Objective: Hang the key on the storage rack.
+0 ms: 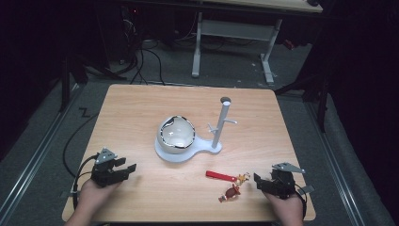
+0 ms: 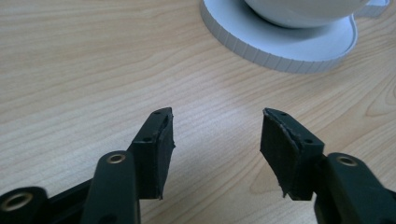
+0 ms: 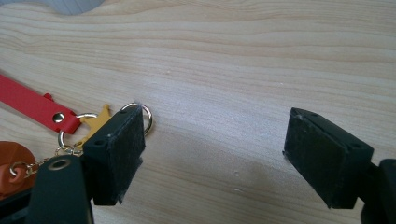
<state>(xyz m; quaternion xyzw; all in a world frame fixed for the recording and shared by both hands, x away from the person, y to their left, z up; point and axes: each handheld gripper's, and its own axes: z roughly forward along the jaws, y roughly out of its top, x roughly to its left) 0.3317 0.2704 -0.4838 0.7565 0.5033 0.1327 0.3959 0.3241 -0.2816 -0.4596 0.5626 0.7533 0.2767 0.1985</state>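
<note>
I am holding both grippers low over the near edge of the wooden table [image 1: 141,108], with nothing gripped. In the high view the left gripper [image 1: 126,168] is sitting at the near left corner and the right gripper [image 1: 257,180] at the near right, well apart from each other. The right gripper view is giving me what the high view blurs: the keychain's red strap [image 3: 28,103] is ending in a rivet, a gold clasp [image 3: 95,122] and a silver ring [image 3: 145,116], and that ring is lying just beside the tip of one jaw, partly hidden behind it; an orange-brown charm [image 3: 11,163] on a fine chain is showing at the lower left edge. The right jaws are standing wide apart with bare wood between them, closing on nothing. From above, the keychain [image 1: 230,182] is lying flat on the table just to the left of the right gripper, strap pointing toward the table's middle. The left gripper view is showing its jaws also spread, empty, aimed at the ribbed rim of the white stand base [image 2: 280,51]. In the high view that white stand [image 1: 175,154] is occupying the table centre, carrying a white bowl [image 1: 176,134] with a dark patterned rim; I cannot tell whether anything is in the bowl. A white post [image 1: 220,123] with small pegs is rising upright from the stand's right lobe, between the bowl and the table's far right side.
</note>
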